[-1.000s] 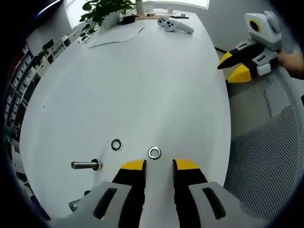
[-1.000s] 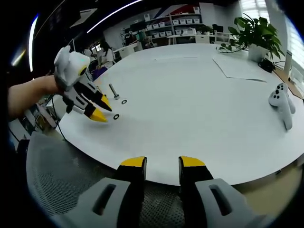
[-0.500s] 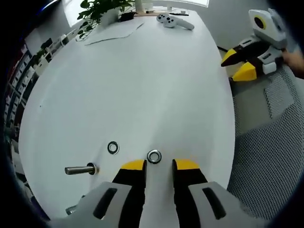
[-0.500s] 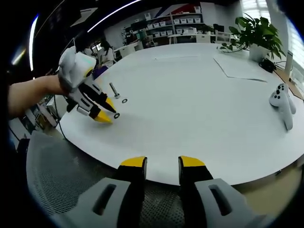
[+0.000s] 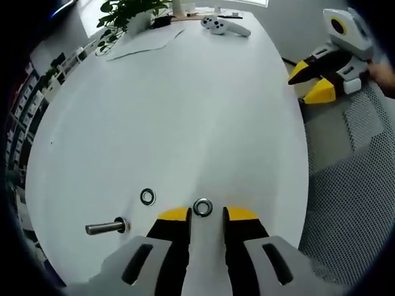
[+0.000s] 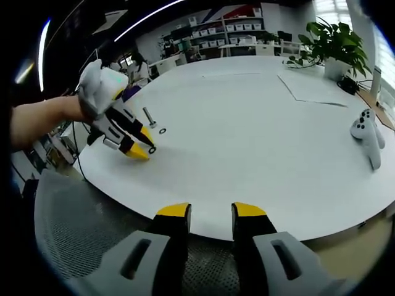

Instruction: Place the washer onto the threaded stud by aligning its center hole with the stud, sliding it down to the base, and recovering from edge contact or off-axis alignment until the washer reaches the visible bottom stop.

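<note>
Closer now, the left tool (image 5: 206,214) brackets a washer (image 5: 202,207), jaws apart; right tool (image 6: 211,211) likewise apart.

A small silver steel washer (image 5: 202,207) lies flat on the white table; the silver threaded stud (image 5: 106,227) stands near it.

L gripper (image 5: 206,214) has crept fwd onto the near washer (image 5: 202,207): ring was just ahead of the yellow tips 1 s ago, now sits btwn them, jaws apart. In right gripper view, L gripper (image 6: 143,148) dipped lower to table.
</note>
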`<state>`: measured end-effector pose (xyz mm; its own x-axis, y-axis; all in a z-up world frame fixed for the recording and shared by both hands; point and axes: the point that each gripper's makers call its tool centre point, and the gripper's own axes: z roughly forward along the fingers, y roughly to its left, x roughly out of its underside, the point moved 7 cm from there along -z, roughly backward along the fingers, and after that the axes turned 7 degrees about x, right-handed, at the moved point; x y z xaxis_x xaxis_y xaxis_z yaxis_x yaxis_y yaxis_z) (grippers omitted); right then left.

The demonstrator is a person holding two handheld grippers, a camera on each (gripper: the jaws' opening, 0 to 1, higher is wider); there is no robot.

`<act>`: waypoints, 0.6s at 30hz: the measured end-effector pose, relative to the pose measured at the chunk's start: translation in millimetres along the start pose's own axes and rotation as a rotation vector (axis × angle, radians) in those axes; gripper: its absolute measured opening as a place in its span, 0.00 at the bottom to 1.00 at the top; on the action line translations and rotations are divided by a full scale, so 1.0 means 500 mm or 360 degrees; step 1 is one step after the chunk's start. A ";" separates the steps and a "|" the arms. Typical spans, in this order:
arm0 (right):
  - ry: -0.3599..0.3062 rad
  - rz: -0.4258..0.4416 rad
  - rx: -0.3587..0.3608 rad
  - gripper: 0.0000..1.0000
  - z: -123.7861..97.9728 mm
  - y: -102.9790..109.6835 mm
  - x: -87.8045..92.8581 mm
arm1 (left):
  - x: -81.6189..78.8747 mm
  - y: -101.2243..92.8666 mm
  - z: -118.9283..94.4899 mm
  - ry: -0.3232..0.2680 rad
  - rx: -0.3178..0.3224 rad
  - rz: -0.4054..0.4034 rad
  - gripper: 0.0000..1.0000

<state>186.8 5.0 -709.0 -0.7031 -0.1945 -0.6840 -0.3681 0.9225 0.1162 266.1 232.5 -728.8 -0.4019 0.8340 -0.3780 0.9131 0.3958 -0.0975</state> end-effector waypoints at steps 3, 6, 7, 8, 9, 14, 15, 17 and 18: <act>0.0001 0.0001 0.0001 0.29 0.000 0.000 0.000 | -0.002 0.001 0.000 0.0013 0.0005 0.0011 0.19; 0.0004 -0.0004 -0.0001 0.29 0.000 0.000 0.000 | -0.006 0.000 0.002 0.0036 0.0012 0.0037 0.18; 0.0005 -0.0005 -0.0001 0.29 0.000 0.000 0.000 | -0.007 -0.001 0.001 0.0043 0.0015 0.0041 0.18; 0.0005 -0.0005 -0.0001 0.29 0.000 0.000 0.000 | -0.007 -0.001 0.001 0.0048 0.0016 0.0043 0.18; 0.0004 -0.0004 0.0000 0.29 0.000 0.000 0.000 | -0.008 0.000 0.002 0.0056 0.0018 0.0047 0.18; 0.0002 0.0001 0.0003 0.29 0.001 0.000 0.000 | -0.011 -0.001 0.004 0.0078 -0.0006 0.0079 0.10; 0.0002 0.0001 0.0003 0.29 0.001 0.000 0.000 | -0.012 -0.002 0.004 0.0082 -0.0008 0.0088 0.10; 0.0001 0.0001 0.0003 0.29 0.001 0.000 0.000 | -0.012 -0.002 0.004 0.0087 -0.0010 0.0100 0.10; 0.0001 0.0001 0.0004 0.29 0.001 0.000 0.000 | -0.012 -0.001 0.004 0.0089 -0.0012 0.0093 0.10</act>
<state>187.0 5.0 -709.4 -0.7038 -0.1941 -0.6833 -0.3662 0.9234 0.1149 268.0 226.6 -728.5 -0.3512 0.8759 -0.3308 0.9347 0.3485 -0.0698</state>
